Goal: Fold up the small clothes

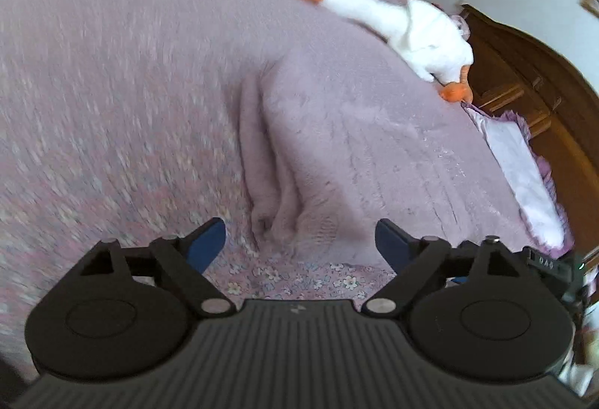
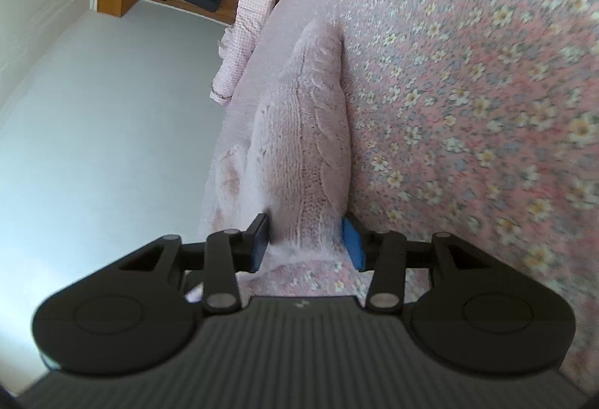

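- Pink floral bedspread [image 1: 112, 109] covers the bed; a dark wooden headboard [image 1: 543, 91] and pale wall lie beyond it.
- Your left gripper [image 1: 299, 240] hovers over the bedspread, its blue-padded jaws spread wide and holding nothing.
- Your right gripper [image 2: 307, 240] has its jaws clamped on one end of the pale pink cable-knit garment [image 2: 303, 132], which is bunched and stretches away from the fingers along the bed.
- In the left wrist view, the garment [image 1: 277, 162] lies rumpled just ahead of the open fingers.
- Near the headboard rests a white plush goose with orange beak and feet [image 1: 404, 27].
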Motion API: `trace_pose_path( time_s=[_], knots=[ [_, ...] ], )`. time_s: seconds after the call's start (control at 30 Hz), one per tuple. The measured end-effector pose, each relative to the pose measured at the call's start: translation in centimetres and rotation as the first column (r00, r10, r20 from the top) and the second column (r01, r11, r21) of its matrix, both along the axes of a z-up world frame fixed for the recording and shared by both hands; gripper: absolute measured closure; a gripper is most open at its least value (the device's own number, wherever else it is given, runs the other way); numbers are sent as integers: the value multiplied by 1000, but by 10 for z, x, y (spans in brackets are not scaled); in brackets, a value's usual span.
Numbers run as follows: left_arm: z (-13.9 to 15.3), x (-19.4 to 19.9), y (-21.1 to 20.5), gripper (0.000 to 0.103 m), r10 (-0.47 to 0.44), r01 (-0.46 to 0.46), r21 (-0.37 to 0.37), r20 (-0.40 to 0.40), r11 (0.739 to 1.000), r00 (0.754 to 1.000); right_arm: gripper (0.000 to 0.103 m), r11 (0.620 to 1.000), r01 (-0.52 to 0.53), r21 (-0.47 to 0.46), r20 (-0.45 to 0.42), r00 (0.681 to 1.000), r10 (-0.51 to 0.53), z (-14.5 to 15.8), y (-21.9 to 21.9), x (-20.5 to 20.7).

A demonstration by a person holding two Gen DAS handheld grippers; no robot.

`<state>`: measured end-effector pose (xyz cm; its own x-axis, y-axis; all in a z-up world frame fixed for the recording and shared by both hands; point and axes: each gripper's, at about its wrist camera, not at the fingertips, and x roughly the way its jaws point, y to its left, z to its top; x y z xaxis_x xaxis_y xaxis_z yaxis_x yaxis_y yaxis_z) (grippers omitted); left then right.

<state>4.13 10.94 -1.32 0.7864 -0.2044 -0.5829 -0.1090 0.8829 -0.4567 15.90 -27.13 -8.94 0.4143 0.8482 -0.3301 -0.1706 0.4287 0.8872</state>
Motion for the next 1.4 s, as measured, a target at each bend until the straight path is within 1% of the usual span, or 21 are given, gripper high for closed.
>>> trace_pose_path(
  time_s=[0.07, 0.1, 0.17, 0.2, 0.27, 0.33, 0.4, 0.43, 0.47, 0.53, 0.57, 0.6, 0.73, 0.77, 0.83, 0.87, 0.93, 1.0, 1.07, 1.23, 1.4],
  knots=[
    [13, -10, -8, 8, -24, 20, 70, 45, 997, 999, 57, 999, -5, -48, 43, 999, 7, 7, -2, -7],
    [21, -15, -15, 8, -33, 23, 131, 78, 991, 996, 55, 996, -15, -84, 73, 997, 21, 12, 0, -11],
    [32, -21, -26, 6, -62, 32, 236, 121, 971, 991, 38, 987, -29, -160, 157, 986, 55, 24, 5, -19],
    [37, -24, -34, 6, -87, 45, 290, 135, 956, 987, 34, 982, -25, -188, 204, 977, 64, 30, 8, -25],
    [45, -25, -45, 5, -125, 61, 355, 162, 933, 979, 32, 974, 4, -228, 316, 946, 70, 42, 13, -37],
    [50, -27, -55, 2, -151, 63, 396, 196, 916, 969, 32, 971, 37, -234, 416, 907, 66, 51, 17, -46],
    [54, -26, -63, 0, -183, 72, 423, 226, 903, 957, 24, 970, 98, -222, 540, 841, 38, 58, 20, -55],
    [54, -25, -66, 0, -195, 72, 435, 244, 897, 950, 16, 970, 132, -206, 593, 805, 16, 60, 19, -57],
    [53, -24, -68, 0, -201, 65, 445, 267, 893, 942, 13, 967, 179, -184, 659, 752, -14, 61, 20, -62],
    [47, -21, -70, 0, -216, 44, 458, 329, 888, 919, 12, 956, 248, -157, 781, 624, -34, 61, 23, -70],
    [43, -16, -68, 0, -226, 41, 458, 357, 888, 907, 12, 950, 265, -164, 814, 581, -22, 61, 26, -71],
    [39, -8, -68, 0, -234, 43, 453, 375, 891, 897, 12, 942, 280, -186, 834, 552, 0, 59, 30, -70],
    [16, 12, -65, 0, -253, 72, 415, 400, 907, 881, 13, 906, 323, -274, 858, 507, 79, 49, 44, -60],
    [8, 15, -65, 0, -261, 69, 426, 412, 902, 873, 13, 889, 344, -303, 867, 486, 108, 46, 49, -59],
    [-9, 22, -67, 0, -267, 46, 455, 436, 889, 859, 13, 860, 378, -342, 892, 418, 171, 39, 59, -61],
    [-18, 25, -68, 0, -268, 37, 470, 436, 882, 859, 12, 849, 378, -368, 893, 397, 211, 33, 63, -60],
    [-34, 36, -69, 0, -280, 41, 496, 419, 868, 864, 12, 836, 354, -420, 872, 414, 262, 27, 68, -55],
    [-40, 46, -69, 0, -267, 53, 488, 381, 871, 885, 12, 834, 344, -432, 869, 406, 283, 30, 70, -55],
    [-41, 44, -67, 0, -275, 53, 478, 408, 877, 871, 12, 839, 345, -420, 874, 402, 272, 31, 70, -55],
    [-46, 41, -69, 0, -269, 43, 487, 405, 872, 874, 12, 840, 349, -416, 870, 421, 256, 29, 69, -59],
    [-44, 39, -65, 0, -245, 30, 469, 405, 883, 881, 12, 834, 348, -428, 864, 429, 264, 27, 73, -56]
  ],
)
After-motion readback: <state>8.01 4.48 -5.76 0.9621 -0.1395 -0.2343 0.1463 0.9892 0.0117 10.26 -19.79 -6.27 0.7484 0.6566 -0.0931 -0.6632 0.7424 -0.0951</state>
